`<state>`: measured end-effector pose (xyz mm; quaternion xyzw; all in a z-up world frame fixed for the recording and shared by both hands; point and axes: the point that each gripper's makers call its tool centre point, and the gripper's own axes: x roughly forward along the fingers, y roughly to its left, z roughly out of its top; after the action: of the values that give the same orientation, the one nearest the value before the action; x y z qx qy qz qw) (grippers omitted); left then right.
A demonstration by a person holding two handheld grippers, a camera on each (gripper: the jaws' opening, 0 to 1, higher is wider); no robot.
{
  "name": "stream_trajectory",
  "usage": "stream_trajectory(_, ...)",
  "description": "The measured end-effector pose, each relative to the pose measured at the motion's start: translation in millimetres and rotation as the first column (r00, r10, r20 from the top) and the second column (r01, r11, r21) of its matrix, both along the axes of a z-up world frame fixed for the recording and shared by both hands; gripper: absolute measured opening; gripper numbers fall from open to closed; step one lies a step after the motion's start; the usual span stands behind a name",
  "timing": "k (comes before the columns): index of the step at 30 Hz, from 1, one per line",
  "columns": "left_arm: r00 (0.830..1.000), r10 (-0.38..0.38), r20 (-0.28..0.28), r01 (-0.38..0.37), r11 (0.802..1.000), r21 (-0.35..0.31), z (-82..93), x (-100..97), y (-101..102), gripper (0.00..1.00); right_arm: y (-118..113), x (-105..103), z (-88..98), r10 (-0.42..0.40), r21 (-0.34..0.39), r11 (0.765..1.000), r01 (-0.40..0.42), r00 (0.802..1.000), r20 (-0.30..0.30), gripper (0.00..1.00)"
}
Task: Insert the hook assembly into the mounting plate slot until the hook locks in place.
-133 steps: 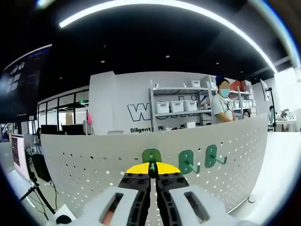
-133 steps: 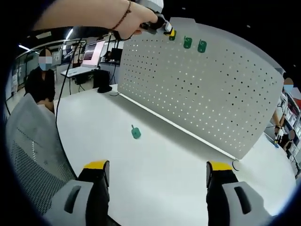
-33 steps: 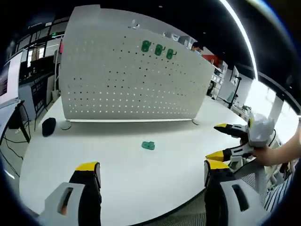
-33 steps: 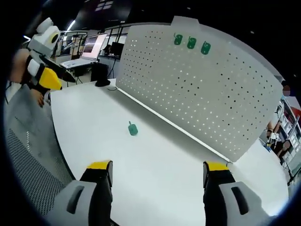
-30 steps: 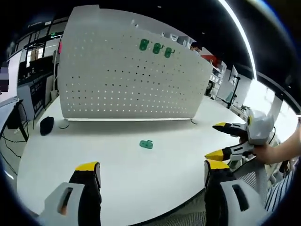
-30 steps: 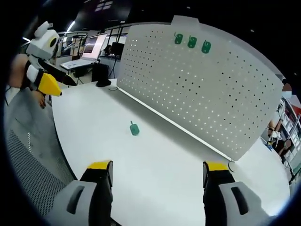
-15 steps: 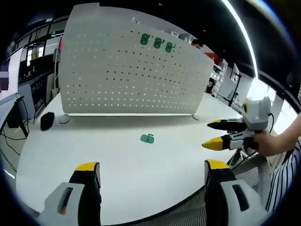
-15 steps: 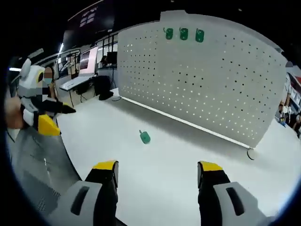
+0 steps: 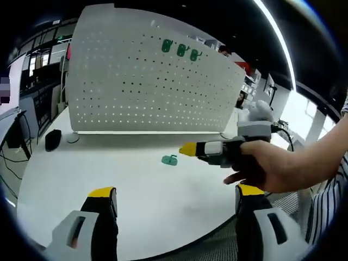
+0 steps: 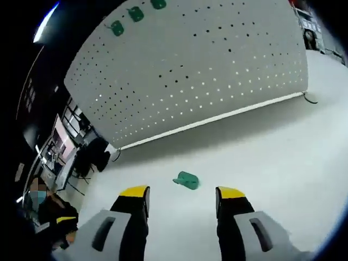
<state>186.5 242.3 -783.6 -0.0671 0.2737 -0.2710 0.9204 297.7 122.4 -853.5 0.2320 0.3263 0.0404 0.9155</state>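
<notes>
Now, from the left gripper view, the big change is that my right gripper (image 9: 187,149) has swung in from the side and reaches toward the loose hook assembly (image 9: 169,160), its yellow tips just beside the piece; half a second back it hung well off to the side of it. From this angle I cannot tell how far apart its fingers stand. The hand (image 9: 269,169) behind it is wrapped round the handle. My left gripper (image 9: 173,198) sits back with its fingers spread wide and nothing between them. Counting: three green hooks (image 9: 180,49) are already seated in a row near the top edge of the mounting plate (image 9: 141,81), and one hook assembly lies on the white table (image 9: 136,190) in front of the plate's foot. A small dark object (image 9: 52,139) rests on the table off the plate's end.

Turning to the right gripper view, the camera has dropped and rolled, so the hook assembly (image 10: 187,180) now lies close ahead of the right gripper (image 10: 182,191), just beyond the yellow tips, which stand moderately apart with nothing held. That tells me the pick-up of the fourth hook is starting, not yet made. Three hooks (image 10: 136,14) count again high on the mounting plate (image 10: 206,70).
</notes>
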Motion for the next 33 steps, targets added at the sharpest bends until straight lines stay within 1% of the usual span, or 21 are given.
stream_trajectory(2, 1.000, 0.004, 0.000, -0.004, 1.000, -0.011, 1.5, 0.3, 1, 0.92, 7, 10, 0.1, -0.026, 0.011, 1.000, 0.026, 1.000, 0.004, 0.42)
stream_trajectory(4, 1.000, 0.008, 0.006, -0.008, 1.000, -0.016, 2.9, 0.5, 1, 0.91, 12, 18, -1.8, -0.035, 0.003, 0.999, 0.035, 0.999, 0.001, 0.40)
stream_trajectory(6, 1.000, 0.008, 0.009, -0.008, 1.000, -0.021, 3.6, 0.6, 0, 0.91, 14, 22, -5.5, -0.050, -0.002, 0.999, 0.050, 0.999, -0.009, 0.36)
stream_trajectory(10, 1.000, 0.006, 0.011, -0.006, 0.999, -0.031, 5.6, -0.2, 0, 0.90, 15, 27, -13.8, -0.070, -0.010, 0.998, 0.069, 0.997, -0.034, 0.32)
stream_trajectory(11, 1.000, 0.006, 0.013, -0.006, 0.999, -0.037, 6.2, -0.2, 0, 0.90, 14, 27, -16.0, -0.070, -0.025, 0.997, 0.069, 0.997, -0.038, 0.31)
stream_trajectory(16, 1.000, 0.001, 0.013, -0.001, 0.999, -0.043, 6.7, -0.8, -1, 0.89, 10, 28, -22.5, -0.073, -0.044, 0.997, 0.071, 0.995, -0.066, 0.26)
stream_trajectory(22, 1.000, 0.002, 0.008, -0.002, 0.999, -0.048, 6.4, -0.6, -1, 0.88, 1, 26, -26.3, -0.062, -0.080, 0.995, 0.055, 0.994, -0.089, 0.23)
stream_trajectory(28, 1.000, 0.004, 0.001, -0.004, 0.999, -0.041, 4.9, -0.6, -1, 0.88, -6, 25, -27.8, -0.056, -0.082, 0.995, 0.048, 0.993, -0.100, 0.21)
stream_trajectory(31, 1.000, 0.002, -0.003, -0.002, 0.999, -0.040, 4.1, -0.4, -1, 0.88, -6, 24, -27.9, -0.061, -0.074, 0.996, 0.054, 0.993, -0.105, 0.21)
stream_trajectory(33, 1.000, 0.003, -0.003, -0.003, 0.999, -0.040, 4.1, -0.2, -1, 0.87, -3, 21, -28.7, -0.048, -0.064, 0.997, 0.041, 0.992, -0.115, 0.21)
